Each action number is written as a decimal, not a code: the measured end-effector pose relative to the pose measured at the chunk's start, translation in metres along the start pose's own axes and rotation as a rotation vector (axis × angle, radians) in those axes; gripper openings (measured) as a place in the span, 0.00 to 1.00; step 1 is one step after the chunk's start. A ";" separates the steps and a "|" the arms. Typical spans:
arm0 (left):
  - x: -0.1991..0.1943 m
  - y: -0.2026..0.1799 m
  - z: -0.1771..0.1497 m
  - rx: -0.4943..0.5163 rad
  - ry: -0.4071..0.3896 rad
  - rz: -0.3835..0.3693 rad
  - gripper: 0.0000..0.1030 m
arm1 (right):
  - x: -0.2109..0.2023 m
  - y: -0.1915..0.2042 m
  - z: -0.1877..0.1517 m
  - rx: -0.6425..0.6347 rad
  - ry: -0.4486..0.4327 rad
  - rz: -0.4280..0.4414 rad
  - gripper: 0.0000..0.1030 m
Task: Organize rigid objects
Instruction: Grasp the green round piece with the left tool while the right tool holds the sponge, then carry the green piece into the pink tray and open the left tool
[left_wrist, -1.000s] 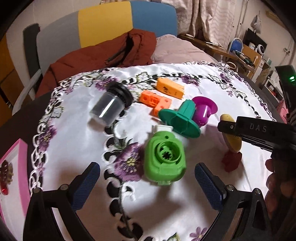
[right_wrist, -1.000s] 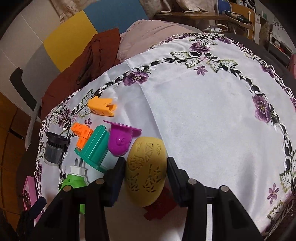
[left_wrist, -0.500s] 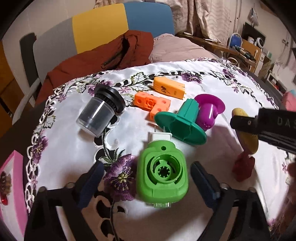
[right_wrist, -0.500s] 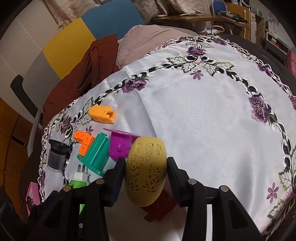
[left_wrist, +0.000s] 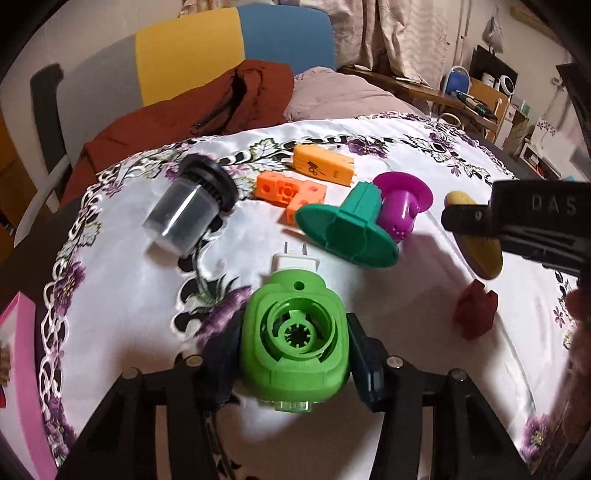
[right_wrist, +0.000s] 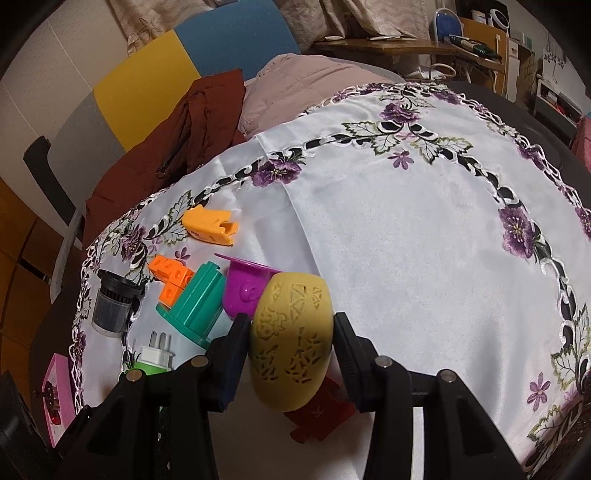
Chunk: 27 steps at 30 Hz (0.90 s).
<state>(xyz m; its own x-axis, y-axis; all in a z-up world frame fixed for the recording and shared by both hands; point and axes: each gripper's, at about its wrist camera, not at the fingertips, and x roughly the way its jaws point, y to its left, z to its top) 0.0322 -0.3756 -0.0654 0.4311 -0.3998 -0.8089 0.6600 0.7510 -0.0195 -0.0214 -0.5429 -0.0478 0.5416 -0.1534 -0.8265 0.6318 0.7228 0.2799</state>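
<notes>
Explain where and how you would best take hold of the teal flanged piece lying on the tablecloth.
Grip the teal flanged piece by its ribbed square stem, not the wide flange. It lies tipped over, flange toward the left camera, stem pointing away beside the purple cup. Probably come from above, closing across the stem's flat sides; the thin round flange offers little to pinch.
</notes>
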 end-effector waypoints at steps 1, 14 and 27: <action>-0.002 0.002 -0.003 -0.008 -0.001 -0.004 0.51 | -0.001 0.002 0.000 -0.008 -0.004 -0.003 0.44; -0.032 0.032 -0.035 -0.090 -0.025 -0.053 0.51 | -0.012 0.021 0.000 -0.086 -0.058 0.044 0.44; -0.065 0.080 -0.082 -0.215 -0.052 -0.043 0.51 | -0.022 0.048 -0.007 -0.189 -0.098 0.142 0.44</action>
<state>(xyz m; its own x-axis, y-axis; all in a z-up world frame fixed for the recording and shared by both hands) 0.0060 -0.2464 -0.0624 0.4399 -0.4561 -0.7736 0.5342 0.8253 -0.1828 -0.0065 -0.5001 -0.0192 0.6744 -0.0990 -0.7317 0.4358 0.8533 0.2862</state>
